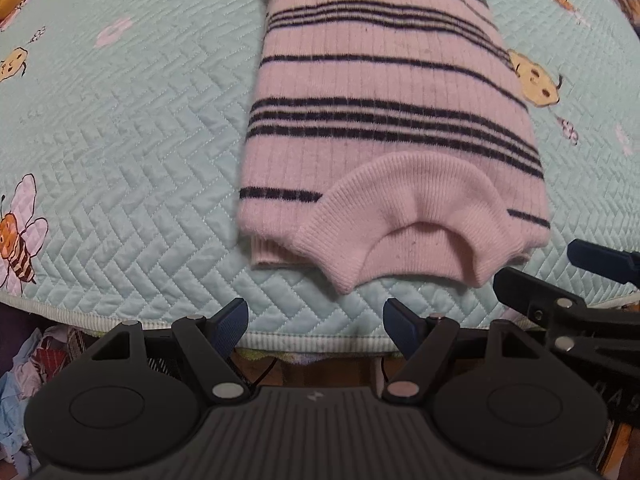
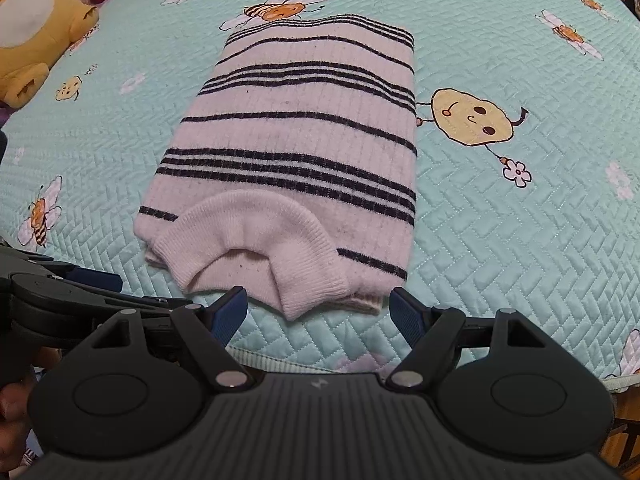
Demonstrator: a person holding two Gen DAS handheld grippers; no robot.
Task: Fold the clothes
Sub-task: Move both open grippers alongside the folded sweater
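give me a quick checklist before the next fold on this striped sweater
1. Left gripper open and empty: ok.
2. Right gripper open and empty: ok.
3. Sweater lying flat on the quilt, sides folded in to a narrow strip: ok.
4. Collar end nearest both grippers, within easy reach by the look of it: ok.
5. Sleeves tucked evenly underneath: cannot tell, hidden.
6. Far side of the quilt free for folding over; plush toy sits well off to the side: ok.
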